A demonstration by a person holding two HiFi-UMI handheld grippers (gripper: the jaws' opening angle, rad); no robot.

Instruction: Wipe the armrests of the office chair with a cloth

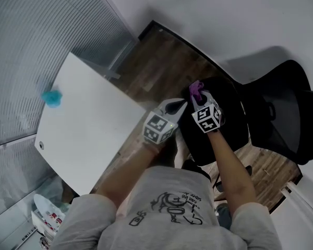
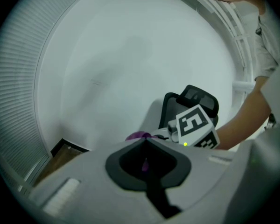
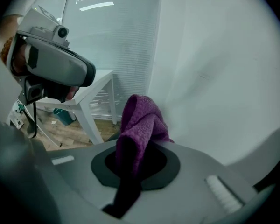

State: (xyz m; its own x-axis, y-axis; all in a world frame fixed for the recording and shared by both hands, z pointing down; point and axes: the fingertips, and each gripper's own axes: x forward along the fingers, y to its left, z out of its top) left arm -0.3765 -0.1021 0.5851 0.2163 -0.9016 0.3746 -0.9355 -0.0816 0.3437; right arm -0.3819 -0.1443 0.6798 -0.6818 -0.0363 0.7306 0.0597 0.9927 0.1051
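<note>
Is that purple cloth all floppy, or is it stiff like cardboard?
Probably floppy: the purple cloth bunches and folds over itself where the right gripper pinches it. It is likely light too, since that one small pinch holds all of it up. Its fuzzy surface probably isn't slippery.

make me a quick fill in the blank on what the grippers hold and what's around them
1. The right gripper is shut on a ____ cloth.
2. The left gripper has its jaws together and holds ____.
3. The office chair is ____ in colour.
4. A small ____ object lies on the white table.
Missing words: purple; nothing; black; blue.
</note>
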